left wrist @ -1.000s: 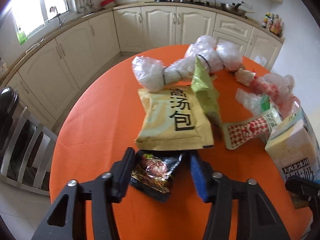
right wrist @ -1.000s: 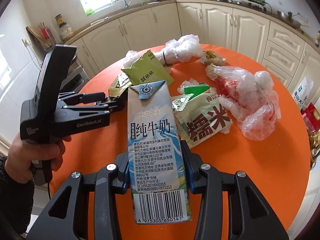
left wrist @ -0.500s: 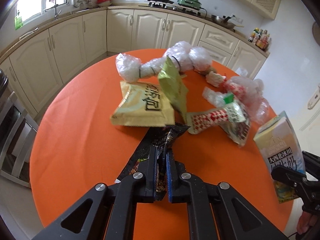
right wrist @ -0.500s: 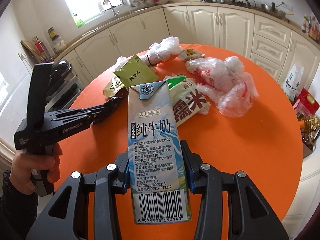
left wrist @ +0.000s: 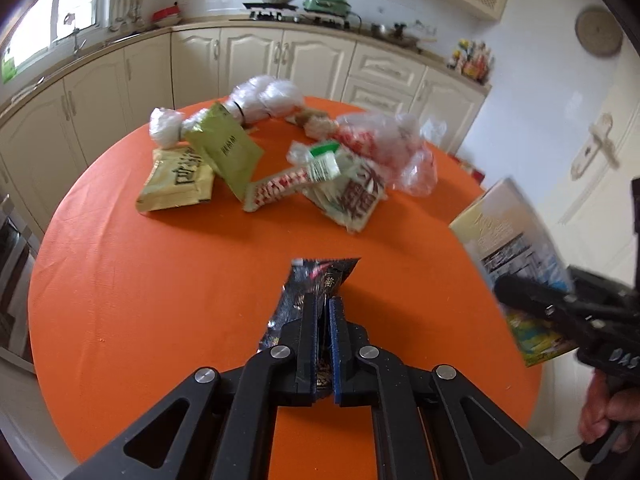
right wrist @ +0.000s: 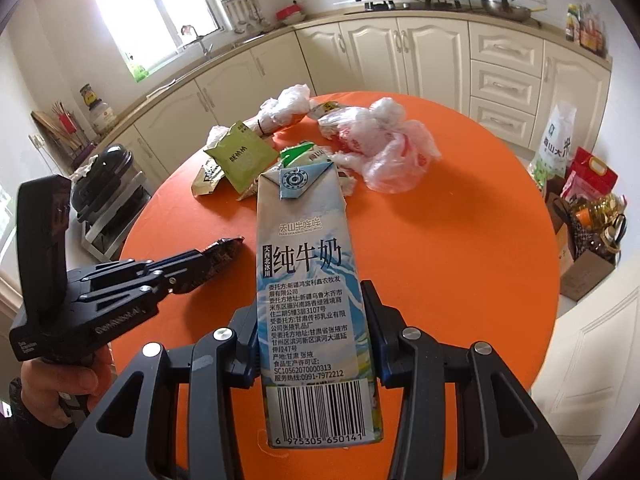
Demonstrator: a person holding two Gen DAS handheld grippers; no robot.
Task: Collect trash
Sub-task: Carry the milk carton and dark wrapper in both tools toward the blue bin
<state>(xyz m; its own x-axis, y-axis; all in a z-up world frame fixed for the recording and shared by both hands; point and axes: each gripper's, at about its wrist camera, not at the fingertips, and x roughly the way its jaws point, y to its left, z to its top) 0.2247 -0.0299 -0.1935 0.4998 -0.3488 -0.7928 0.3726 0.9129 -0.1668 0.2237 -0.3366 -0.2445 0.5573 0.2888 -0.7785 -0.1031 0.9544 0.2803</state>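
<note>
While both tongs hang over the orange table (left wrist: 160,300) | left tongs (left wrist: 323,308) clamped tight on black wrapper (left wrist: 316,280) | right tongs (right wrist: 312,320) gripping milk carton (right wrist: 308,272) | other trash piled at table's far side

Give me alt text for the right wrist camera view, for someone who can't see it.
The right gripper holds a blue-and-white milk carton upright between its fingers above a round orange table. To its left, the left gripper, in a person's hand, pinches a black snack wrapper. Crumpled plastic bags and green packets lie further back, before cream kitchen cabinets.
</note>
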